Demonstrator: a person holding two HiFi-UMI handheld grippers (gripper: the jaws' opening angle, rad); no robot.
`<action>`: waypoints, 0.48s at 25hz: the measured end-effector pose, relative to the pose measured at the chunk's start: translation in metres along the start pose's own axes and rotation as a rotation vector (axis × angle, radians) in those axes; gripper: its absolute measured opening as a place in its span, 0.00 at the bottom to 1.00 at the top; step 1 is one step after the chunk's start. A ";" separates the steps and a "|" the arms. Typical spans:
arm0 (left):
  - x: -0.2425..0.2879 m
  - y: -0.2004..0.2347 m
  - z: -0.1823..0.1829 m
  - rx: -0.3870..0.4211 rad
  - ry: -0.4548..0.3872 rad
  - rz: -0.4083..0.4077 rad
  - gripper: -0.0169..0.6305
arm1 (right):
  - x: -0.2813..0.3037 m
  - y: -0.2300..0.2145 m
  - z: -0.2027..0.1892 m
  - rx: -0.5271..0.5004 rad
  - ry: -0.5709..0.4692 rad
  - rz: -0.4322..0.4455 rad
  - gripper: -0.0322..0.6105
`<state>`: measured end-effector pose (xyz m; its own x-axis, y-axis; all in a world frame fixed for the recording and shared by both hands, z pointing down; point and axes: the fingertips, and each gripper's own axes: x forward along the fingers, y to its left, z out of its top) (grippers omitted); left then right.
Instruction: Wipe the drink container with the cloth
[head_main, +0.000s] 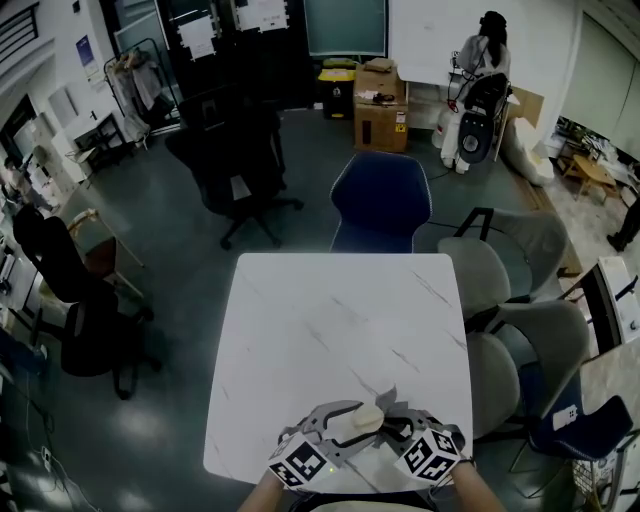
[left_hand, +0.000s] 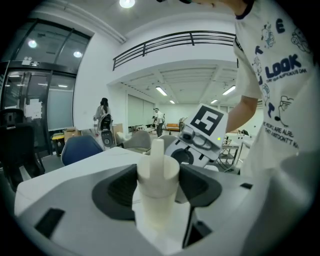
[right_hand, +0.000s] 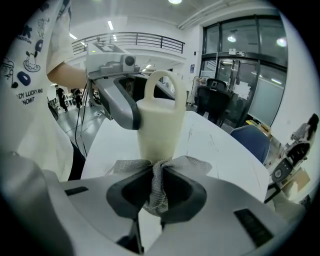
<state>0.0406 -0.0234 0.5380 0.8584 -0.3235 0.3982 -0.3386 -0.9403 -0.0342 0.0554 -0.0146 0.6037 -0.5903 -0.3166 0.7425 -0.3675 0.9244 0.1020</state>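
drink container (left_hand: 157, 182) base hidden, forearms (head_main: 264, 497) cropped

Open office-lab hall, busy and bright.
We've got swivel chairs (head_main: 235, 160), cardboard boxes (head_main: 380, 118), glass-walled rooms (right_hand: 245, 55), and a railed mezzanine (left_hand: 170, 41) overhead.

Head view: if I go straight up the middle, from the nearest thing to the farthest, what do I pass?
Cream plastic drink container → white marble-patterned table → dark blue padded chair → brown cardboard box.
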 end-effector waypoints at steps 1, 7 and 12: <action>-0.001 0.000 0.000 0.005 0.001 -0.014 0.43 | -0.001 0.000 0.002 -0.007 -0.002 0.000 0.12; 0.001 -0.001 0.005 0.039 -0.005 -0.099 0.43 | -0.012 -0.003 0.008 -0.038 -0.015 0.008 0.12; 0.000 -0.001 0.006 0.058 0.007 -0.144 0.43 | -0.023 -0.006 0.019 -0.071 -0.022 0.017 0.12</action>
<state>0.0430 -0.0228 0.5325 0.8937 -0.1844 0.4091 -0.1891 -0.9815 -0.0294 0.0576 -0.0170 0.5734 -0.6123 -0.3043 0.7297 -0.3060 0.9422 0.1361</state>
